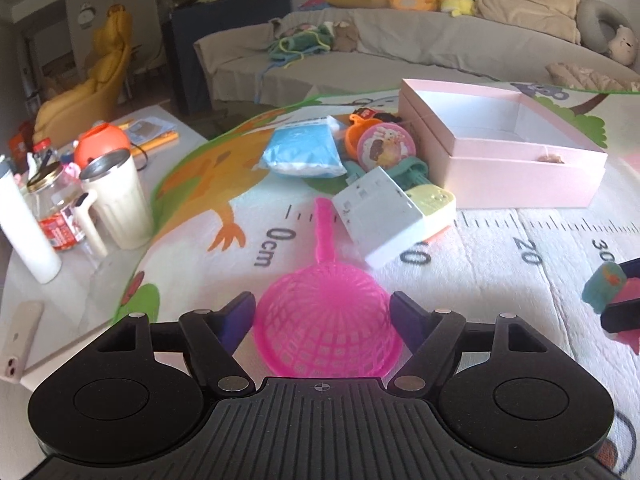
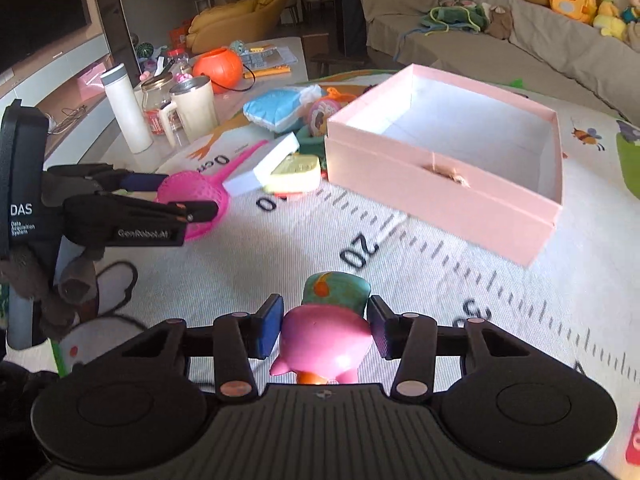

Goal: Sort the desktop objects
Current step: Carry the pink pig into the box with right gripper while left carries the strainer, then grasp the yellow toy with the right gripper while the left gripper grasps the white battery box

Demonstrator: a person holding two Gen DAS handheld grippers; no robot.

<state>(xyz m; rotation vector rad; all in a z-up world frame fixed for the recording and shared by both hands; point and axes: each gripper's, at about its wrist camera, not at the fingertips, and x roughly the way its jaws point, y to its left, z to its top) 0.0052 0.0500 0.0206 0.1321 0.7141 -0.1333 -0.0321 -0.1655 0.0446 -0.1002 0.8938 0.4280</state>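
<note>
Two claws work over a play mat (image 2: 280, 248) printed with a ruler. The biggest thing on it, an open pink box (image 2: 452, 156), sits toward the mat's far edge, empty as far as I can see. Beside it lies a heap of small toys (image 1: 360, 160). The left claw (image 1: 322, 312) has its pads against the bowl of a pink strainer (image 1: 326, 320). The right claw (image 2: 324, 324) grips a pink toy figure (image 2: 324, 344) with a teal hat.

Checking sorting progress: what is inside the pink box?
The pink box looks empty: its white floor and inner walls show in the right wrist view. Its near wall hides the front strip of floor, so something small there cannot be ruled out.
</note>
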